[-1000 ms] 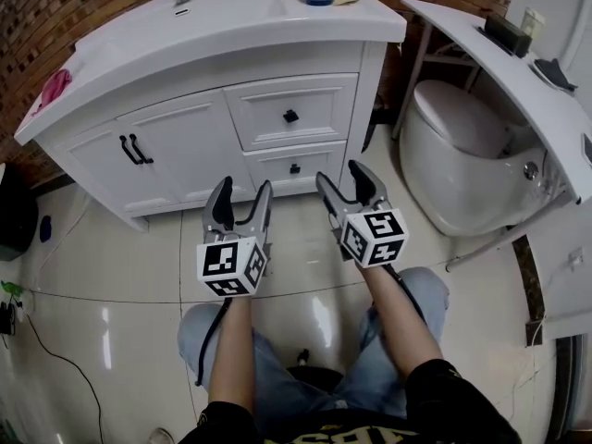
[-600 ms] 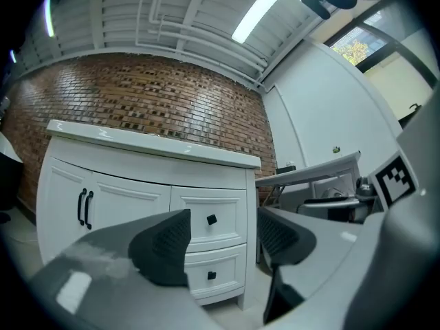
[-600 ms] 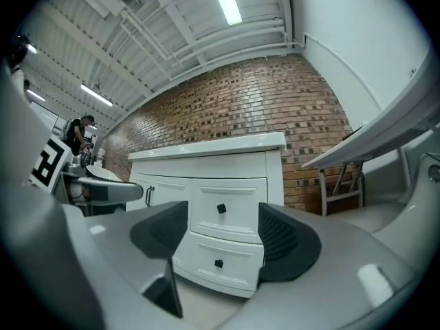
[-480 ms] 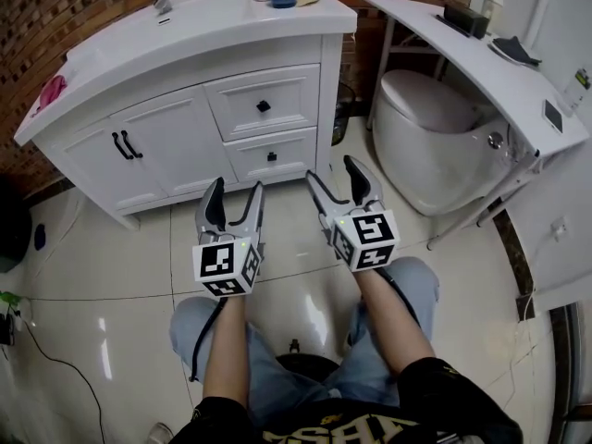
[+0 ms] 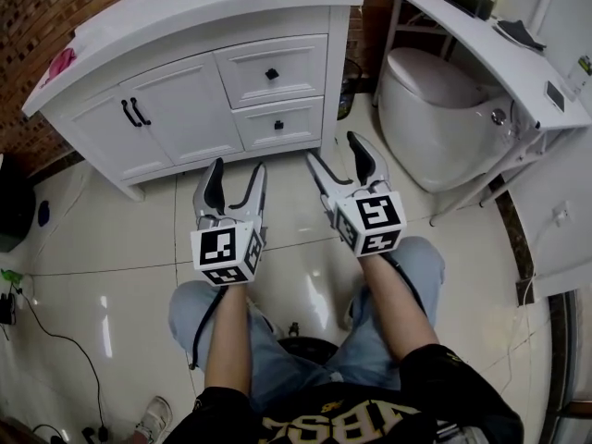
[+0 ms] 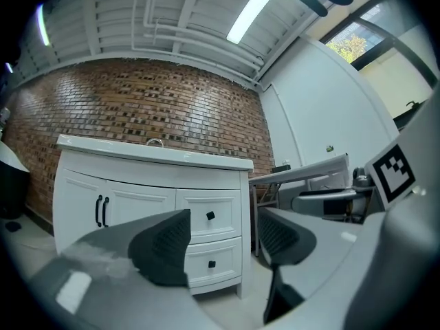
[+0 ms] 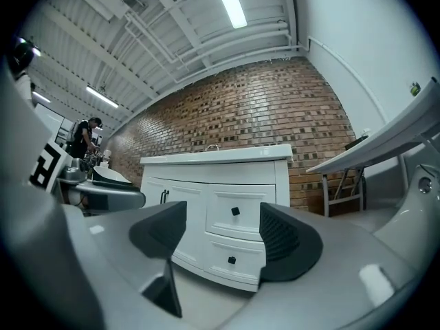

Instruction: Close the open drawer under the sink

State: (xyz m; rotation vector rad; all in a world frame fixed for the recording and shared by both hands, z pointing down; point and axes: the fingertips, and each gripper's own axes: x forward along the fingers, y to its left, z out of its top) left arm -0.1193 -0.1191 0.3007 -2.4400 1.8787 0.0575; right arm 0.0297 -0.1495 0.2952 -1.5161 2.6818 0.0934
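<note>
The white vanity under the sink has two drawers at its right. The upper drawer and the lower drawer both sit flush with the front, each with a black knob. My left gripper hangs open over the floor tiles, well short of the cabinet, with nothing between its fingers. My right gripper is beside it, its jaws opening and empty. The left gripper view frames both drawers between the open pads of the left gripper. The right gripper view shows the lower drawer past the right gripper.
A double cabinet door with two black handles fills the vanity's left. A toilet and a white shelf on thin legs stand to the right. A black object and a cable lie at the left. The person's knees are below the grippers.
Both grippers have drawn back from the vanity, which now sits farther off and higher in the head view. The right gripper's jaws have spread wider. The drawers look shut throughout.
</note>
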